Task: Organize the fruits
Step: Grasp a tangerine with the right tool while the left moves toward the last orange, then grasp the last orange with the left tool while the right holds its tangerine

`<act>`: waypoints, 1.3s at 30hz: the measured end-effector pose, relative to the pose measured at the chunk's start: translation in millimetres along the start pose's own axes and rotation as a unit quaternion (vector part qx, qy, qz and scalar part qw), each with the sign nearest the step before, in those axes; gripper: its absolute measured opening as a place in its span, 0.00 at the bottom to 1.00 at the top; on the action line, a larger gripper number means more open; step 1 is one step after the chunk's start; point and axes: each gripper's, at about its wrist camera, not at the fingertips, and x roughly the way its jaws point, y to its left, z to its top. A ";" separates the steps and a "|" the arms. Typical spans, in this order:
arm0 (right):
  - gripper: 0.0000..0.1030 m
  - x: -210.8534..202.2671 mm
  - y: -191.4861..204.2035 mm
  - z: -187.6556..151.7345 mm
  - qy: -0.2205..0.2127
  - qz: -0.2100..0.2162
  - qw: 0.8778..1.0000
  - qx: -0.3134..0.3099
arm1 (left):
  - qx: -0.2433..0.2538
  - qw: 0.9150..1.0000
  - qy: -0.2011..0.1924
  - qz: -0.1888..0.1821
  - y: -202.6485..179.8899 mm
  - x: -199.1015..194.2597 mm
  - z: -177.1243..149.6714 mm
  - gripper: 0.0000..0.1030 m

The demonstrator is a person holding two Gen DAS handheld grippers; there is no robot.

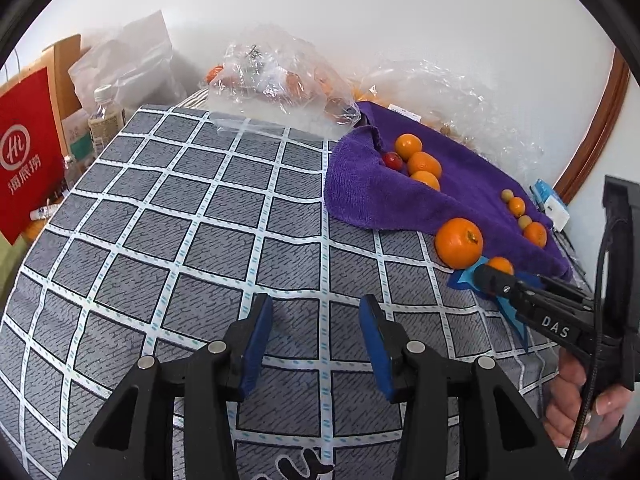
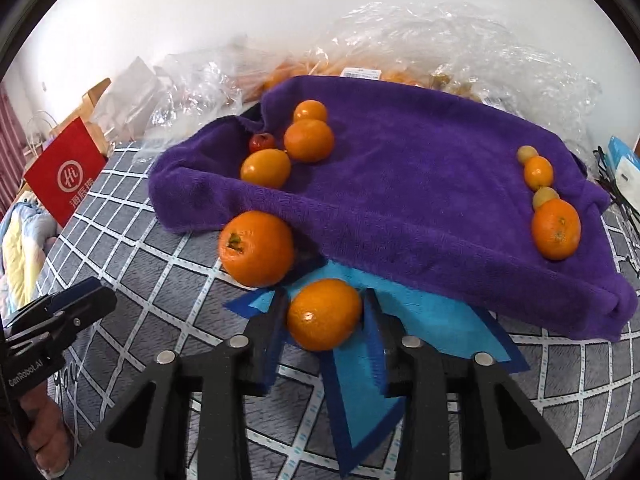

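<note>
A home bedroom — checked bedspread, shopping bags.

Left gripper jaws apart, empty; right gripper clamping orange

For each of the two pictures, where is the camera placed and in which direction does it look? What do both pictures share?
Left wrist view: sits on the left tongs, looking forward and down over the checked cloth; its open blue pads are empty. The right tongs and a hand show at right.
Right wrist view: sits on the right tongs, looking down at a small orange between its pads, over blue paper. The left tongs show at left.
Shared: the purple towel, the big orange and the red bag.
</note>
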 end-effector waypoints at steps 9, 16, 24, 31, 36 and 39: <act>0.34 -50.7 -39.8 -21.7 -0.041 -0.050 0.998 0.008 | 0.003 1.000 0.001 0.005 0.4 0.3 0.2 0.41; 0.34 -66.0 -95.3 -47.4 -0.022 -0.088 0.995 0.046 | 0.021 1.000 0.006 0.011 -7.0 2.3 -0.3 0.49; 0.34 -69.4 -118.0 -61.9 -0.035 -0.078 0.993 0.081 | 0.040 0.999 0.011 0.026 -14.8 5.1 -0.7 0.51; 0.34 -68.4 -110.2 -67.3 -0.046 -0.076 0.994 0.065 | 0.042 0.999 0.013 0.014 -14.9 2.9 -1.9 0.51; 0.34 -66.2 -119.1 -67.8 -0.037 -0.059 0.994 0.086 | 0.050 0.998 0.026 -0.016 -38.9 -1.9 4.6 0.51; 0.34 -66.7 -123.8 -69.2 -0.038 -0.057 0.993 0.099 | 0.074 0.997 0.017 -0.031 -66.1 -1.4 12.1 0.52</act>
